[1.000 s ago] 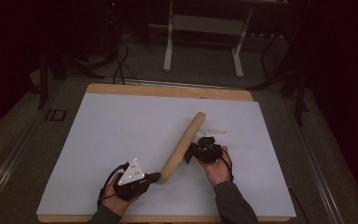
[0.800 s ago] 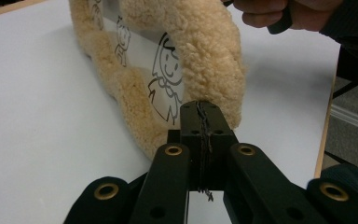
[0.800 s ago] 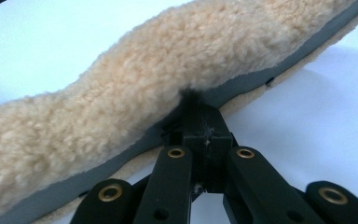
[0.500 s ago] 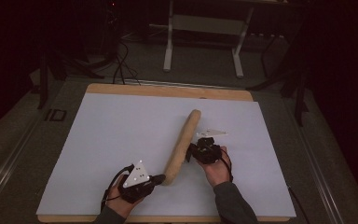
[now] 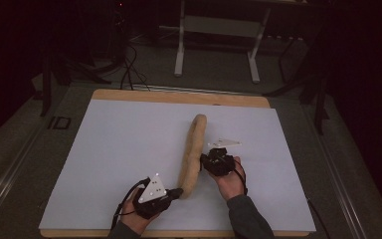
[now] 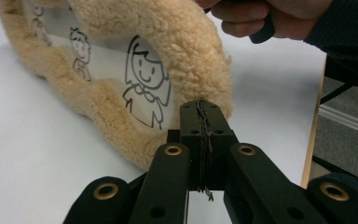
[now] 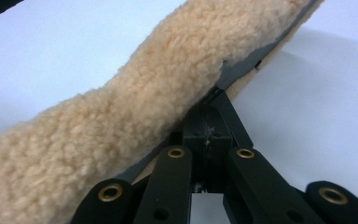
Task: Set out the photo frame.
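Note:
A long tan fleece cloth (image 5: 193,149), folded into a thick strip, lies on the white table (image 5: 104,149) and points away from me. Its inner face is pale with cartoon figures (image 6: 144,84). My left gripper (image 5: 178,191) is at the strip's near end, and its jaws (image 6: 200,109) are shut on the fleece edge there. My right gripper (image 5: 205,160) is at the strip's right side about halfway along. Its jaws (image 7: 214,100) are shut on the grey-backed edge of the fleece (image 7: 135,102). The right hand (image 6: 270,18) is beyond the cloth.
The white sheet covers a wooden board whose rim (image 5: 179,95) shows at the far side. Behind the table stand a metal frame (image 5: 219,45) and floor cables (image 5: 129,69). The table's right edge (image 6: 314,126) runs close to the left gripper.
The strip's far end has swung left, so it now lies nearly straight away from me instead of slanting right. The left hand has shifted a little to the right with the near end.

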The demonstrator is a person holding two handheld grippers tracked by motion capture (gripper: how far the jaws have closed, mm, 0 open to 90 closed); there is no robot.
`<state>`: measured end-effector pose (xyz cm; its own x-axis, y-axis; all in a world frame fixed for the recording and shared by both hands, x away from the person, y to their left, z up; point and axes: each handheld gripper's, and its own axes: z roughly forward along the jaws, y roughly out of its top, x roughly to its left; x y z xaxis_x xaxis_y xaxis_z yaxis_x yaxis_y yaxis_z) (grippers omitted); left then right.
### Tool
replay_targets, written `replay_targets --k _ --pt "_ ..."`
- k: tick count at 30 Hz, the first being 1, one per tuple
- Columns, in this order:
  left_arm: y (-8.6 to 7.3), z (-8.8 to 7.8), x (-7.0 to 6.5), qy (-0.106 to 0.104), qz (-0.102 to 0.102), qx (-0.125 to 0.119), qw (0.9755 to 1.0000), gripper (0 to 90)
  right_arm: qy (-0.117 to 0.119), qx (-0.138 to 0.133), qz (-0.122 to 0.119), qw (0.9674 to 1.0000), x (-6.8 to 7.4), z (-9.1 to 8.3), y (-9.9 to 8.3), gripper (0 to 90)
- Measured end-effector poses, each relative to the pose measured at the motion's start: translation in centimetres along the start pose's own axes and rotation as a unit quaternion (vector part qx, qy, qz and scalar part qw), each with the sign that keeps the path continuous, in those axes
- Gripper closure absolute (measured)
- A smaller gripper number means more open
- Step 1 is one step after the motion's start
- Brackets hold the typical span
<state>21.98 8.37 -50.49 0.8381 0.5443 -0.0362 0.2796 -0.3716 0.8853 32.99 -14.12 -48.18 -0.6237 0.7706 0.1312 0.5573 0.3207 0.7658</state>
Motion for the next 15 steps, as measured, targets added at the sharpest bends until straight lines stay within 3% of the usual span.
replay_targets --k 15 --pt "0.51 0.92 -0.91 0.003 0.015 0.004 0.9999 88.5 0.012 0.0 -0.005 0.9999 0.19 -0.02 0.09 90.0"
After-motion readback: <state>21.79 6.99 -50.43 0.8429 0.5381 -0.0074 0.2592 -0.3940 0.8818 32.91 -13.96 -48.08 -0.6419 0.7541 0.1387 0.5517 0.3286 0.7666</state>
